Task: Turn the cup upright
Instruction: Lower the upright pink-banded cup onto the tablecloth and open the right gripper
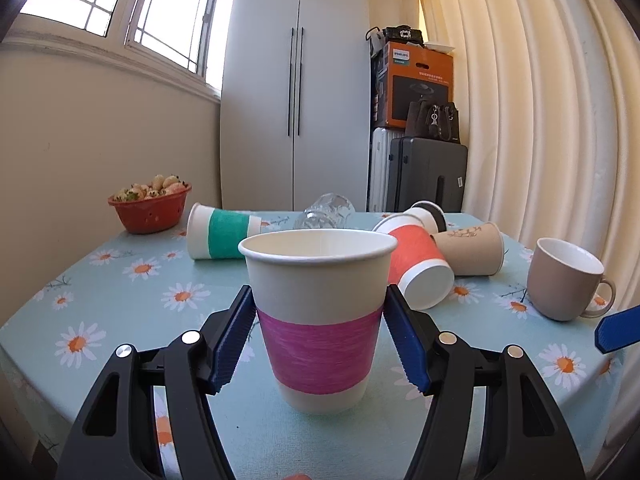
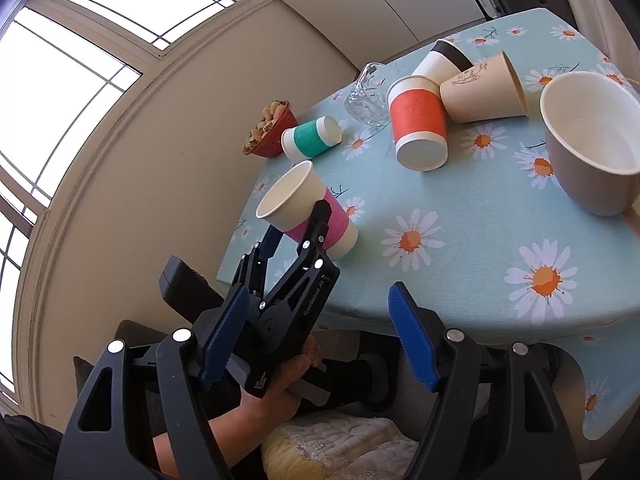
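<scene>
Left gripper (image 1: 318,336) fingers flank pink cup (image 1: 319,312) — seemingly touching.

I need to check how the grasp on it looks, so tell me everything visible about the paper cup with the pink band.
The white paper cup with a pink band stands upright, mouth up and empty, its base on the daisy-print light blue tablecloth near the front edge. The left gripper brackets it, blue ribbed pads at both sides of the band; contact looks light, walls undented.
</scene>
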A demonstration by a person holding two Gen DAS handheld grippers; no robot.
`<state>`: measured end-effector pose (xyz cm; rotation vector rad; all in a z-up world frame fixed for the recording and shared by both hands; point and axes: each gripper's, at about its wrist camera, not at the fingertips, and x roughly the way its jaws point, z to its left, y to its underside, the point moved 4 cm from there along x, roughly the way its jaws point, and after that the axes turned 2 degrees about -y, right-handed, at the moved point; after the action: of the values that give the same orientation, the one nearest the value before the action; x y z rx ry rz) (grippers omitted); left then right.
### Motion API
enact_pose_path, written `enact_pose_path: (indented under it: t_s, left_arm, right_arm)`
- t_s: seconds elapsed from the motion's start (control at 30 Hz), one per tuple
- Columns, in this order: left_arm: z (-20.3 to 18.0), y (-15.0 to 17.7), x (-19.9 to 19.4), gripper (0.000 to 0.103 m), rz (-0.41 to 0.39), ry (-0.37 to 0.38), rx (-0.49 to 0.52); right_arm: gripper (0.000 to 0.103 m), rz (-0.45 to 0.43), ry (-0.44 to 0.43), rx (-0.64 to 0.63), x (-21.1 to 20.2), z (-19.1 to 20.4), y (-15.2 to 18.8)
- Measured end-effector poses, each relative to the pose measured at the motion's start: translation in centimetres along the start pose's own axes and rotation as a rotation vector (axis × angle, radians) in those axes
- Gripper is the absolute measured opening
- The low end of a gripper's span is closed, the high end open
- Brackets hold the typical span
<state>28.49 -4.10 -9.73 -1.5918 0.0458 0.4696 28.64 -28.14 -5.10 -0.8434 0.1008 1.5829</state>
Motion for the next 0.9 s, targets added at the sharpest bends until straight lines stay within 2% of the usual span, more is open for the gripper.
enact_pose_path:
  t_s: [0.47,0.73,0.83,0.9]
  left_arm:
    - [0.0,0.9,-0.5,0.064,0.005,-0.001,0.002]
    - [-0.1,1.3,-0.5,0.065,0.039,-0.004,0.003]
    - [-0.2,1.3,-0.6,0.076,0.038,0.002,0.005]
    - [-0.3,1.2,-0.8,0.078,0.034,-0.001,0.008]
  right_arm:
    - [0.072,0.007,0.006,0.032,0.0,-0.6,-0.1]
    - [0.072,0.000,-0.002,0.052,-0.3,-0.9,-0.2]
    - [0.072,-0.005,-0.006,0.056,-0.5,-1.0,-0.1]
    - [0.072,-0.010,-0.006,0.058,-0.6,-0.9,-0.1]
